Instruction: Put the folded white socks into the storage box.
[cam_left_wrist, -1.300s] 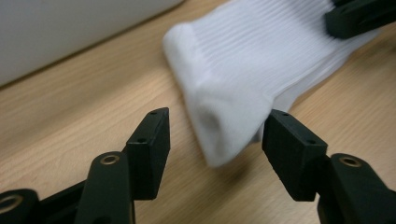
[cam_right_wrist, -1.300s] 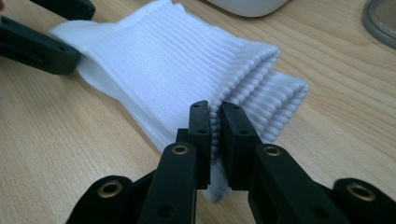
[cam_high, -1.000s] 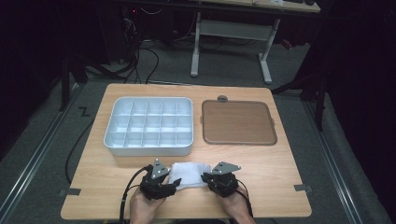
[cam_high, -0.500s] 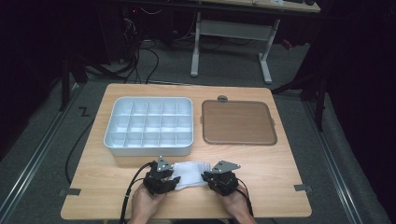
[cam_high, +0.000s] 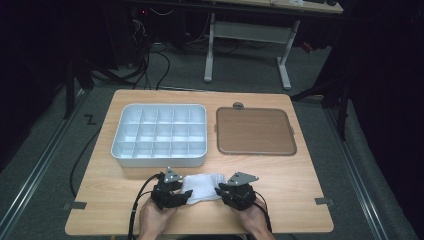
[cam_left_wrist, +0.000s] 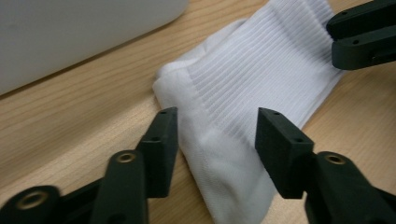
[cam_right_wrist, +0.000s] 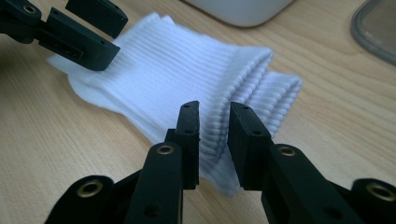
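High view: table (cam_high: 300, 190), compartment tray (cam_high: 159, 135), brown lid (cam_high: 254, 131). White sock (cam_high: 204, 186) lies at the near edge between both grippers. Left gripper (cam_left_wrist: 215, 128): jaws have just been opening, straddling the toe. Right gripper (cam_right_wrist: 214, 123): jaws opening, cuff between, apparently unpinched.

A white ribbed sock (cam_high: 202, 186) lies folded flat on the wooden table's near edge.

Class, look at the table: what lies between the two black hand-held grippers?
A white ribbed sock lies flat between the left hand-held gripper and the right hand-held gripper, seen in the high view.
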